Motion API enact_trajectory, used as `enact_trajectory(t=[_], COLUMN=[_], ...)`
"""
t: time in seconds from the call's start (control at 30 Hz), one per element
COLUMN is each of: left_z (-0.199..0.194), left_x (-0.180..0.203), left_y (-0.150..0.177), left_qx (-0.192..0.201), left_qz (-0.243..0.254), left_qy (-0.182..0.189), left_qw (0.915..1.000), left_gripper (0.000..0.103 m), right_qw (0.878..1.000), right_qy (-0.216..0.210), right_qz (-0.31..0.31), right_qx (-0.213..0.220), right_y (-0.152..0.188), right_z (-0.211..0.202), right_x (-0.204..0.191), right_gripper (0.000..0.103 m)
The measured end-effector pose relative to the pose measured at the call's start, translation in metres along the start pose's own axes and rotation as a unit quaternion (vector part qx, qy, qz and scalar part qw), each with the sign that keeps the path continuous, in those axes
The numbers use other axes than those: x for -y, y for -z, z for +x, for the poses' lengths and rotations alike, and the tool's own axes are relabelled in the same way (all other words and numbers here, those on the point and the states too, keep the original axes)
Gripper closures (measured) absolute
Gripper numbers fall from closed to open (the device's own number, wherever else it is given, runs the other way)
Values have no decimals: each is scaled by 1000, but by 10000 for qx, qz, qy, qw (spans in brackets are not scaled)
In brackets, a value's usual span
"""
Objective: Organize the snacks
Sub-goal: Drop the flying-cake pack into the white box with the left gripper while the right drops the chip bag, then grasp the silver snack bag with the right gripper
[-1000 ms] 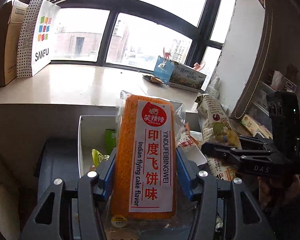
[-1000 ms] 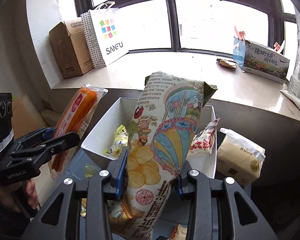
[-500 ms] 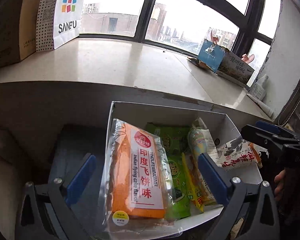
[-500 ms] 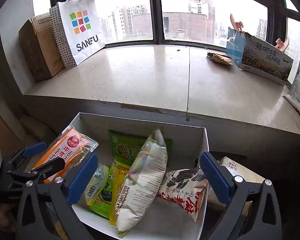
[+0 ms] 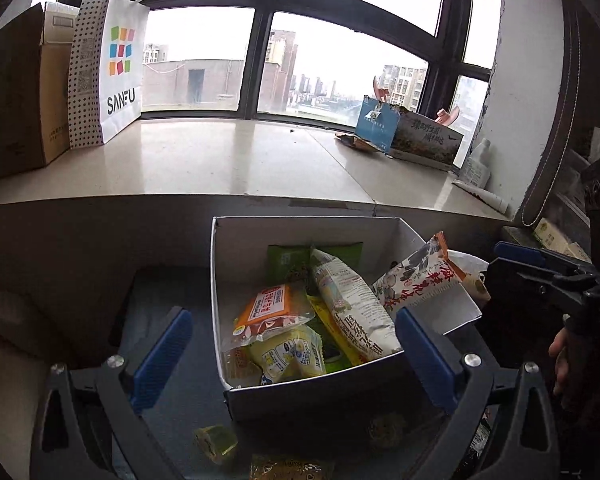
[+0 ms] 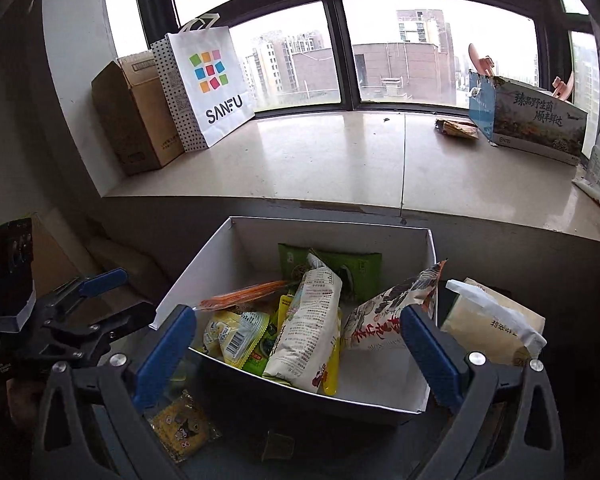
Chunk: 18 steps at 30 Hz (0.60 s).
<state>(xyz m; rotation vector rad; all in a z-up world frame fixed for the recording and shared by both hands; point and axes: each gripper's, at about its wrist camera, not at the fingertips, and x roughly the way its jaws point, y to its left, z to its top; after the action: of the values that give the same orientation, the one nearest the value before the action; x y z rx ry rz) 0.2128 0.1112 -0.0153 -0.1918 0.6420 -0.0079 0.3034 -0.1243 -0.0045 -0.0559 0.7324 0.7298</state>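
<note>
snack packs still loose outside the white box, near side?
3 visible: a green pack and a brown pack below the white box, plus a yellow pack in the right view. Others may be hidden.

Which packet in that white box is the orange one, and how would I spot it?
Find the white cardboard box below the pale stone windowsill. Along its left side lies the flat orange snack packet in clear wrap, resting on a pale yellow-green packet. Unlike its neighbours, it is bright orange, with a white label in red characters.
</note>
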Motion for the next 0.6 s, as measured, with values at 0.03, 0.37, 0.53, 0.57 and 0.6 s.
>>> enact_trajectory(t=[0.03, 0.37, 0.53, 0.57, 0.6], left_z=[-11, -102, -119, -121, -122], left_x=[5, 40, 50, 52, 52], left_y=[5, 89, 128, 132, 137], left_qx=[54, 281, 188, 154, 125], left_qz=[81, 274, 324, 321, 320], left_qy=[33, 605, 761, 721, 726], left_qw=[9999, 9974, 9964, 9968, 9968], left_gripper=[0, 0, 0, 0, 0], right_qw=[9999, 9989, 9997, 9992, 9985], right_qy=[-75, -341, 101, 76, 78], right_qz=[8, 127, 183, 265, 360], right_qx=[71, 295, -155, -288, -396], right_y=[9, 119, 191, 204, 215], right_z=[-11, -94, -101, -99, -97], right_x=[-3, -19, -18, -17, -15], right_gripper=[0, 0, 0, 0, 0])
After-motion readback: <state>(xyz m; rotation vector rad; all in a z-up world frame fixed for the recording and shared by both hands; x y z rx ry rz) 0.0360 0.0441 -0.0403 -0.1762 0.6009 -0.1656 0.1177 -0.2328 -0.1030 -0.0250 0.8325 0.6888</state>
